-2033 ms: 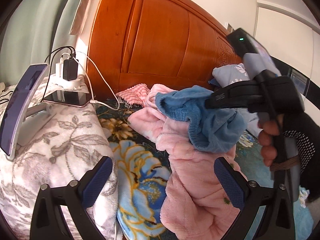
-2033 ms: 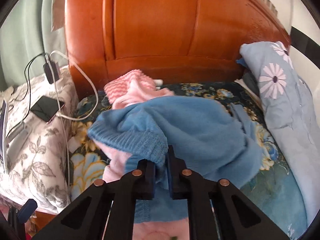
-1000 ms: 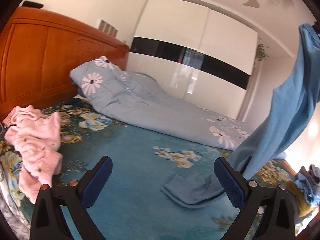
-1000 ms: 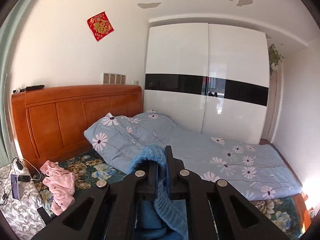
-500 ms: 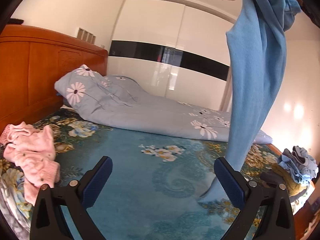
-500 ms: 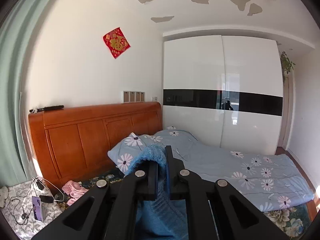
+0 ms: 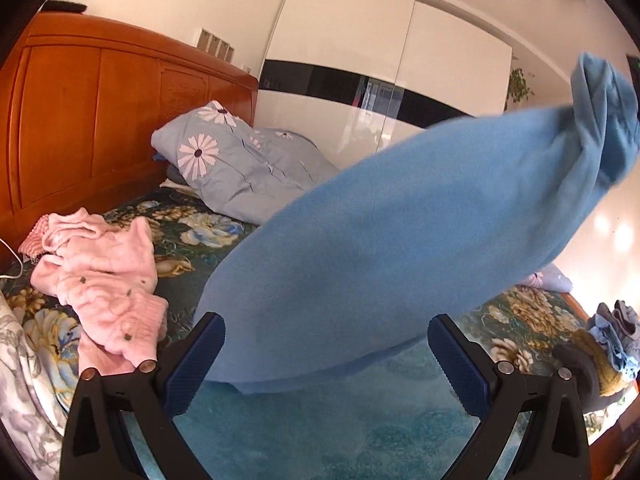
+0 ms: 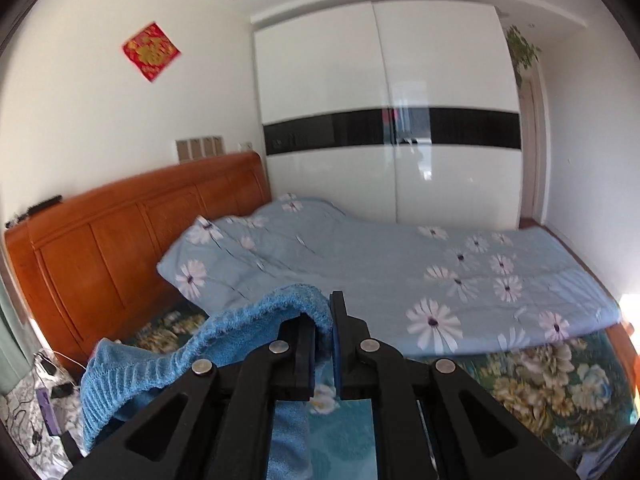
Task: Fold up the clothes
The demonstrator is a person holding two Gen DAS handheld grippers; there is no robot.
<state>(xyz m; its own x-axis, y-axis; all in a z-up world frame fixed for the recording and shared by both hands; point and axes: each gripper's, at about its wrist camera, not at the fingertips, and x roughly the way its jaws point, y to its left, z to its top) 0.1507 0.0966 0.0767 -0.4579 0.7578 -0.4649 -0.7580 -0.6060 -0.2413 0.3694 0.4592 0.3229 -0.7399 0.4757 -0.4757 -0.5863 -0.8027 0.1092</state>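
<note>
Slanting blue garment, top upper-right.

A blue knitted garment hangs in the air above the bed, stretched on a slant from upper right down to lower left in the left wrist view. Its upper end is bunched and twisted; its lower edge trails close over the teal floral bedspread. In the right wrist view its ribbed hem drapes off to the left. A pink fleecy garment with small dark dots lies crumpled on the bed near the headboard, one sleeve toward the bed's edge. A small heap of blue-grey and mustard clothes sits at the bed's far right edge.
</note>
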